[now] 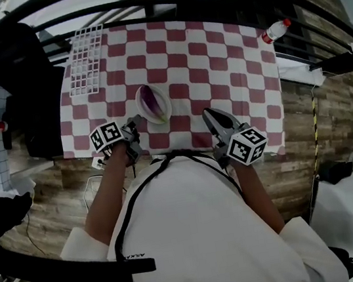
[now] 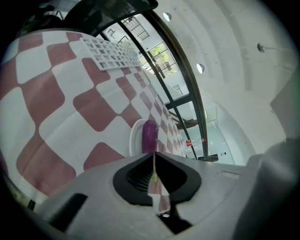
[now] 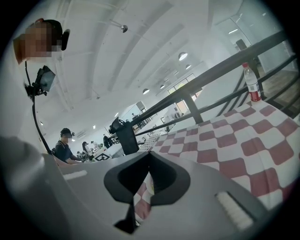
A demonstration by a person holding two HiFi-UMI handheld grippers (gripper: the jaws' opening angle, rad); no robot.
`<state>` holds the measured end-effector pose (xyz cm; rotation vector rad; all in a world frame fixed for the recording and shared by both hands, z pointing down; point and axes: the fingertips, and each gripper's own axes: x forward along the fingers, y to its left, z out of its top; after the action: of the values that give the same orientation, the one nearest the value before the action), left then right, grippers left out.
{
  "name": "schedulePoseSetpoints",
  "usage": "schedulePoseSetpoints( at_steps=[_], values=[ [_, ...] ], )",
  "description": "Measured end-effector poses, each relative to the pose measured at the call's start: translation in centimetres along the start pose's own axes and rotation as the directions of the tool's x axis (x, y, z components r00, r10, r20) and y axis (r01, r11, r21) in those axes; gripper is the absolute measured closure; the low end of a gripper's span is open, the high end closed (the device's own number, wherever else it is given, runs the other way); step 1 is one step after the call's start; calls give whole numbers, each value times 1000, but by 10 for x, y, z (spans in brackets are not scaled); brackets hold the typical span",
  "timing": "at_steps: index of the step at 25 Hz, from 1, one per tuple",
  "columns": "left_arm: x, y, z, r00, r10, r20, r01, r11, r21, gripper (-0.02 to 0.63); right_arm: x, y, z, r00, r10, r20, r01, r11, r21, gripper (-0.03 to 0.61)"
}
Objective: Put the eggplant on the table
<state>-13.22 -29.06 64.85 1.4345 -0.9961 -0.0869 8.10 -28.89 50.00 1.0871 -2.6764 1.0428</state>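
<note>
The left gripper (image 1: 138,120) has its jaws pressed together with nothing between them, its tip just beside the near rim of the plate (image 1: 165,105). The eggplant (image 1: 149,101) lies on that plate, on the checkered table (image 1: 216,57). The right gripper (image 1: 207,113) is likewise closed and empty, over the table's near edge, apart from the plate.

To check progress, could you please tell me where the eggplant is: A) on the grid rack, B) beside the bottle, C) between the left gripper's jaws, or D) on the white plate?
D: the eggplant lies on the white plate, just beyond the shut left gripper.
</note>
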Motion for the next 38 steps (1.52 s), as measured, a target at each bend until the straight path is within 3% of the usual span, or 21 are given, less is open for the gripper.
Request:
schedulePoseSetpoints(
  at_steps=[7, 11, 14, 21, 26, 32, 34, 38],
  values=[
    [-21, -44, 10, 999, -42, 28, 36, 986, 162, 606, 7, -2, 11, 1000, 16, 14, -16, 1000, -7, 571],
    [-35, -74, 19, 997, -55, 54, 37, 954, 297, 607, 7, 7, 20, 999, 39, 22, -39, 999, -21, 571],
    [-47, -100, 26, 993, -75, 89, 32, 911, 410, 607, 5, 15, 32, 998, 53, 41, -51, 998, -45, 571],
    [-70, -165, 33, 973, -172, 152, 53, 813, 580, 607, -5, 32, 56, 994, 67, 88, -60, 994, -87, 571],
    [-84, -199, 31, 962, -201, 183, 11, 702, 712, 607, -9, 44, 62, 992, 79, 101, -68, 992, -108, 571],
    [-90, -218, 25, 939, -275, 205, 5, 609, 793, 607, -11, 46, 56, 992, 69, 105, -56, 992, -116, 571],
    [-88, -217, 23, 938, -282, 200, 11, 603, 798, 607, -11, 46, 56, 993, 58, 106, -46, 992, -117, 572],
    [-82, -206, 24, 945, -258, 200, 2, 617, 787, 607, -10, 46, 57, 993, 47, 106, -34, 992, -121, 572]
  ],
)
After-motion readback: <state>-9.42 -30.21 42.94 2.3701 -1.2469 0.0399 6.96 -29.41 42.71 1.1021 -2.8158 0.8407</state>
